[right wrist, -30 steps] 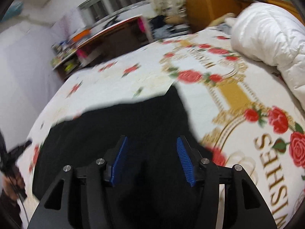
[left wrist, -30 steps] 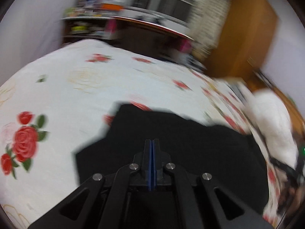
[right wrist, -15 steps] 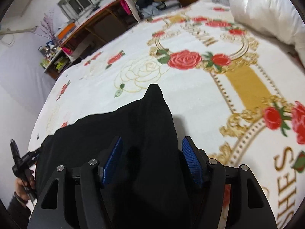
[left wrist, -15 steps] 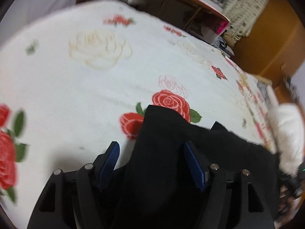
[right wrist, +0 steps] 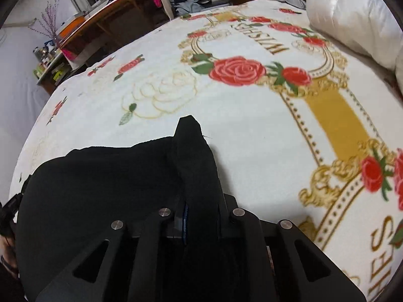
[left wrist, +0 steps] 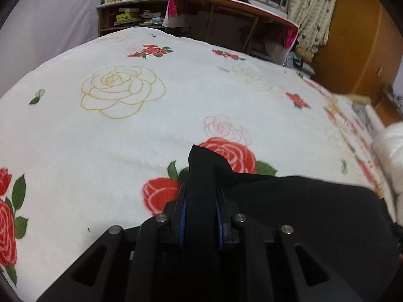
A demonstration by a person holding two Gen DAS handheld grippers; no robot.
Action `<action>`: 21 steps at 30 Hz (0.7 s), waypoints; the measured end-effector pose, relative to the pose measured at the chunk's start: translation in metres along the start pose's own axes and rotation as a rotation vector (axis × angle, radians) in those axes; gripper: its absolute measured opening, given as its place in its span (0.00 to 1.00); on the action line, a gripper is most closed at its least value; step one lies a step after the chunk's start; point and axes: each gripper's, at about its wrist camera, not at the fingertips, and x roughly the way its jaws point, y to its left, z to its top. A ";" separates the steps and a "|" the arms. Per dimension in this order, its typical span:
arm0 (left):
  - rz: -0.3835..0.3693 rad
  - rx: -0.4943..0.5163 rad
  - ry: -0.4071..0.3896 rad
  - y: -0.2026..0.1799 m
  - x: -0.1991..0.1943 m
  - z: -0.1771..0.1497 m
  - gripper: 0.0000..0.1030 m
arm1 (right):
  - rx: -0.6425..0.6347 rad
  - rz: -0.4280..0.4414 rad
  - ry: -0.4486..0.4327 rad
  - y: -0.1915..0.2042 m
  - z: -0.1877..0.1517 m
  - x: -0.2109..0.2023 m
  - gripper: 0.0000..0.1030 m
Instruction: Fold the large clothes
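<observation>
While left gripper (left wrist: 200, 209) jaws close on black garment (left wrist: 302, 216) corner, right gripper (right wrist: 201, 211) clamps another corner

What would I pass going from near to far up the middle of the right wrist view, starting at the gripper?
right gripper, shut on the cloth → black garment, with its pinched corner sticking up → bare white stretch of the rose-print blanket → big red rose → pile of clothes past the bed's far edge.
</observation>
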 end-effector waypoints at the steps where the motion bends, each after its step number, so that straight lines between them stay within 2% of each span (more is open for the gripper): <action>1: 0.022 0.021 0.008 -0.004 0.003 -0.001 0.20 | -0.014 -0.016 0.010 0.002 0.000 0.003 0.16; 6: 0.068 0.066 0.040 -0.011 0.000 0.005 0.27 | -0.076 -0.092 0.031 0.015 0.003 -0.004 0.23; 9: 0.046 0.061 0.022 -0.005 -0.022 0.013 0.30 | -0.090 -0.105 -0.020 0.019 0.006 -0.037 0.24; 12: 0.012 0.038 0.002 0.005 -0.048 0.020 0.31 | -0.092 -0.071 -0.081 0.019 -0.001 -0.076 0.25; 14: -0.005 0.030 -0.049 0.010 -0.078 0.018 0.31 | -0.104 -0.045 -0.138 0.021 -0.015 -0.108 0.25; 15: -0.021 0.028 -0.082 0.012 -0.096 0.013 0.31 | -0.108 -0.030 -0.152 0.023 -0.021 -0.116 0.29; 18: -0.089 0.054 -0.156 0.006 -0.147 -0.022 0.31 | -0.147 0.038 -0.180 0.038 -0.070 -0.146 0.36; 19: -0.118 0.075 -0.175 0.000 -0.162 -0.041 0.35 | -0.158 0.056 -0.176 0.043 -0.085 -0.149 0.37; 21: -0.153 0.124 -0.172 -0.015 -0.173 -0.071 0.39 | -0.179 0.083 -0.153 0.054 -0.115 -0.145 0.38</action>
